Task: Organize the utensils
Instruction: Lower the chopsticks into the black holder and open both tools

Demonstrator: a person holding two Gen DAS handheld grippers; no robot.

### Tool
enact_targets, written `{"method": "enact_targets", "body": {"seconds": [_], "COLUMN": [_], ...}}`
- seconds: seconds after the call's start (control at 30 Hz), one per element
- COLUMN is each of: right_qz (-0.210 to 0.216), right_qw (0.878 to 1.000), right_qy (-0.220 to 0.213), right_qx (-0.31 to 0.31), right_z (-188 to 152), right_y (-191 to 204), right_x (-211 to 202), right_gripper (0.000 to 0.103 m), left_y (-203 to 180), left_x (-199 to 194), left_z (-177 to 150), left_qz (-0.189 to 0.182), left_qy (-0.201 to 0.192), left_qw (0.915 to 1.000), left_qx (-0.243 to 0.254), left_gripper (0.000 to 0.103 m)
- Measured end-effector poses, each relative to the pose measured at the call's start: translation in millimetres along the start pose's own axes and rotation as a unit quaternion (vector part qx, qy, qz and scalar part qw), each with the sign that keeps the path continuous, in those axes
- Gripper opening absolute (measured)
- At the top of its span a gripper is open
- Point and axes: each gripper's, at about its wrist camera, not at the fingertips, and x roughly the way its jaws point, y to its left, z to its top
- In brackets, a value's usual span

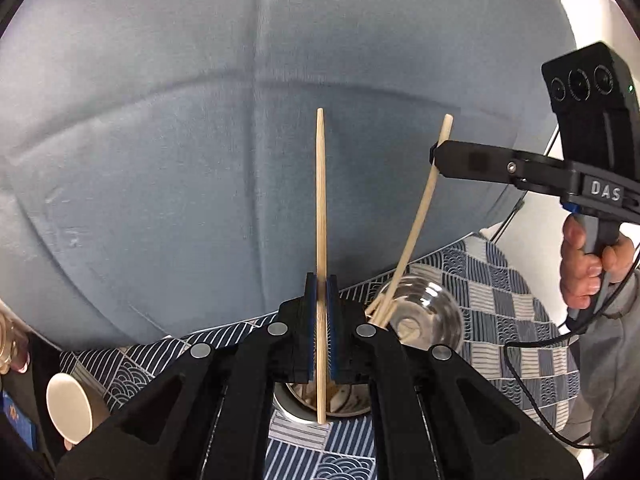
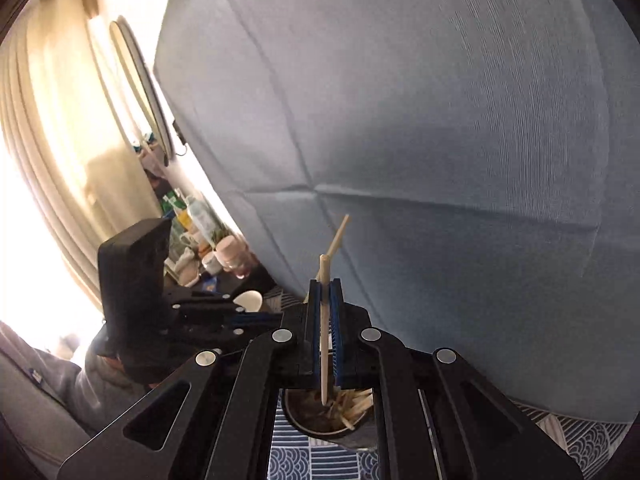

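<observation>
The left gripper (image 1: 321,292) is clamped on a wooden chopstick (image 1: 321,216), its blue pads (image 1: 331,320) pressed against both sides of the stick. The chopstick stands upright between the jaws, its lower tip hanging just over the rim of a metal cup (image 1: 308,408) on a blue patterned cloth (image 1: 500,280).

The right gripper (image 1: 434,152) is closed on a second chopstick (image 1: 424,208), which slants from the jaws down toward a glass bowl (image 1: 424,316) lying beside the cup. A hand (image 1: 584,268) grips the right gripper's handle.

In the right wrist view that second chopstick sits pinched between the blue pads, its lower end above a dark cup (image 2: 296,412) filled with more chopsticks (image 2: 352,404). A grey-blue cushion (image 1: 160,140) fills the background in both views
</observation>
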Motion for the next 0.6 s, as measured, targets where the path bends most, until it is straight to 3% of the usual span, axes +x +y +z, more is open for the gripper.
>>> {"method": "enact_targets", "body": {"seconds": [0.07, 0.27, 0.6], "right_qz": [-0.003, -0.011, -0.013], "right_qw": [1.000, 0.999, 0.998], "right_qy": [0.011, 0.039, 0.065], "right_qx": [0.002, 0.000, 0.006], "right_z": [-3, -12, -22], "right_y": [-4, -10, -6], "right_x": [8, 23, 44], "right_gripper": [0.005, 0.005, 0.005], "left_y": [1, -2, 4], "left_x": [12, 27, 41], "left_z": [-3, -8, -20], "left_qz": [0.008, -0.015, -0.008], "left_qy": [0.007, 0.008, 0.018], "left_qw": [0.9999, 0.9998, 0.9998], "left_qx": [0.003, 0.006, -0.001], "left_gripper": [0.005, 0.005, 0.005]}}
